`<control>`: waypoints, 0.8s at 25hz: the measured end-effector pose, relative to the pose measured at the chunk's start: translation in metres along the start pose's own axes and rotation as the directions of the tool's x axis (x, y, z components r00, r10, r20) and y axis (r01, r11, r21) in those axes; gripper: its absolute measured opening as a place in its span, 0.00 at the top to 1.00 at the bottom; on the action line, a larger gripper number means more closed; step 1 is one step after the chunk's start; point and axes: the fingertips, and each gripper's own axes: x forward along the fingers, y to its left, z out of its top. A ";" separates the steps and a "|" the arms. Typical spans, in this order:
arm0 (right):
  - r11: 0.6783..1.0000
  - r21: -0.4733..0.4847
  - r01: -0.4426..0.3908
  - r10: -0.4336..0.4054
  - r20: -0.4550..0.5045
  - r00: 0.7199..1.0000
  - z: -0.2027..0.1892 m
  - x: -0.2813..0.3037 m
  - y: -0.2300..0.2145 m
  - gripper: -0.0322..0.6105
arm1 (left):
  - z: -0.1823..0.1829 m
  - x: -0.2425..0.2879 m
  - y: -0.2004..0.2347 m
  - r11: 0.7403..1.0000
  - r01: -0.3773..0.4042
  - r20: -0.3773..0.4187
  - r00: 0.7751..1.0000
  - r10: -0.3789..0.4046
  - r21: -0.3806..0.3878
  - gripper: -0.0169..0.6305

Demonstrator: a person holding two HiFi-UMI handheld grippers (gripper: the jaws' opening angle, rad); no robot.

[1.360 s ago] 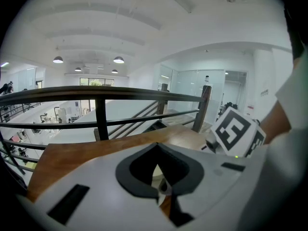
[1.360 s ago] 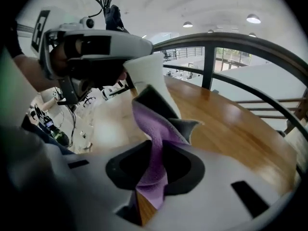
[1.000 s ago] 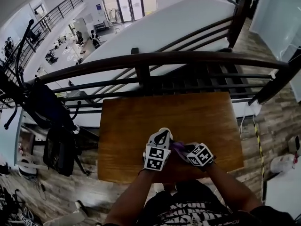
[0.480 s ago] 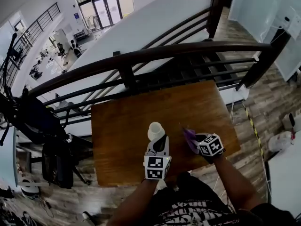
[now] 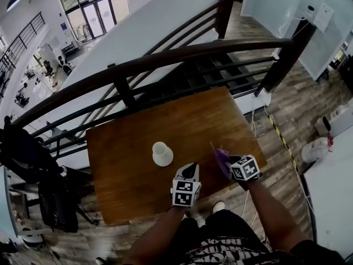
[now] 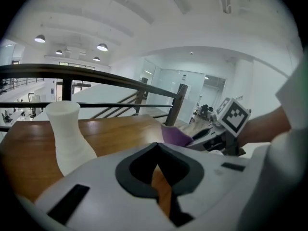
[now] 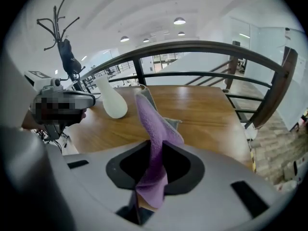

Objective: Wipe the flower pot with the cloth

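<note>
A white ribbed flower pot (image 5: 162, 153) stands upright on the wooden table (image 5: 121, 175), left of centre. My left gripper (image 5: 190, 169) is a short way to its right and nearer me, apart from it. A narrow gap between its jaws shows bare table, and nothing is in them. In the left gripper view the flower pot (image 6: 70, 138) is ahead on the left, with the purple cloth (image 6: 175, 136) on the right. My right gripper (image 5: 223, 162) is near the table's front right, shut on the purple cloth (image 5: 222, 158). The cloth (image 7: 156, 134) sticks up from between its jaws.
A dark railing (image 5: 165, 59) runs along the table's far side, with a drop to a lower floor behind it. A coat stand with a dark bag (image 5: 27, 148) is at the left. The table's front edge (image 5: 165, 211) is just under both grippers.
A second ago the pot and cloth were together between both grippers near me. The pot now stands on the table, let go. The left gripper has drawn back, and the right has moved right with the cloth.
</note>
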 end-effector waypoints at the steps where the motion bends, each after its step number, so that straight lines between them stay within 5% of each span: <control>1: 1.000 0.003 0.015 -0.015 -0.014 1.000 -0.009 -0.001 -0.009 0.85 | -0.004 0.003 -0.003 1.000 0.001 -0.003 1.000 -0.001 -0.008 0.97; 11: 0.997 -0.070 0.016 -0.023 -0.097 0.995 -0.051 0.025 -0.064 0.83 | -0.064 0.033 -0.011 0.985 -0.142 -0.083 0.988 0.134 -0.096 0.97; 15: 0.995 -0.097 -0.032 0.027 -0.045 0.999 -0.051 0.031 -0.068 0.58 | -0.084 0.028 -0.025 0.971 -0.195 -0.098 0.978 0.182 -0.140 0.97; 20: 0.991 -0.119 -0.058 0.066 0.062 0.996 -0.042 0.001 -0.071 0.51 | -0.087 0.008 -0.052 0.953 -0.255 -0.077 0.966 0.245 -0.163 0.97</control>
